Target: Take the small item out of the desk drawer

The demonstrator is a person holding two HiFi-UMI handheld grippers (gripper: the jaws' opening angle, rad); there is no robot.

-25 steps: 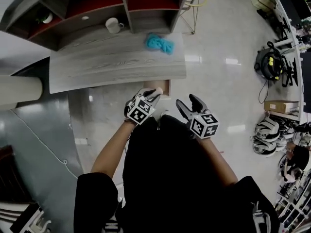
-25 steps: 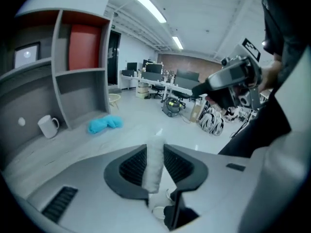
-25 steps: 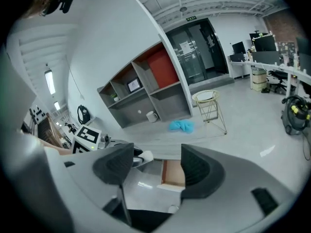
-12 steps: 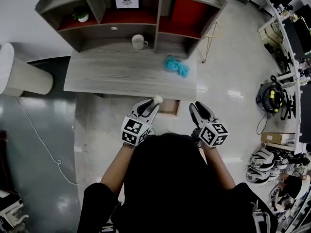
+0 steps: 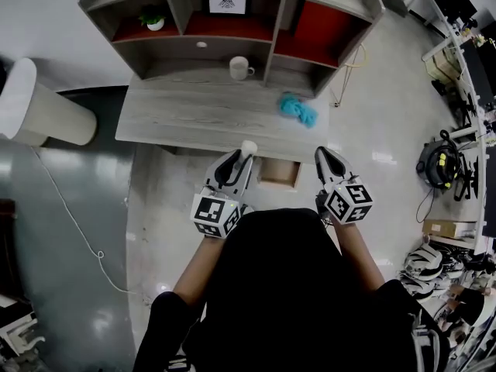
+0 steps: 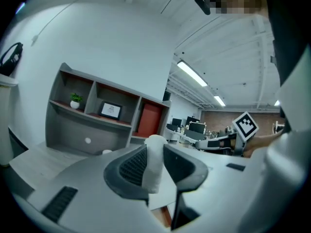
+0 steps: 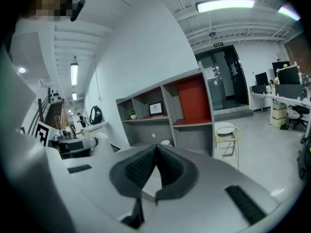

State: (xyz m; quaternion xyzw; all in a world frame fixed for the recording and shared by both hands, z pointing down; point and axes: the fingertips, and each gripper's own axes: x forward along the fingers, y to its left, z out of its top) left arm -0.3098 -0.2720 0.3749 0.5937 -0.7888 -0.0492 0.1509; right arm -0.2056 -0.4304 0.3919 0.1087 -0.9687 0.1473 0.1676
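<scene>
The left gripper (image 5: pixel 236 161) clamped a small white cylindrical item (image 5: pixel 248 147) at frame centre; the right gripper (image 5: pixel 322 156), jaws just closed together, held nothing.

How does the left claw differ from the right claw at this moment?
The left claw grips a small white item; the right claw holds nothing. The left claw's jaws stand apart around the item; the right claw's jaws have just closed and meet. Both point toward the desk.
</scene>
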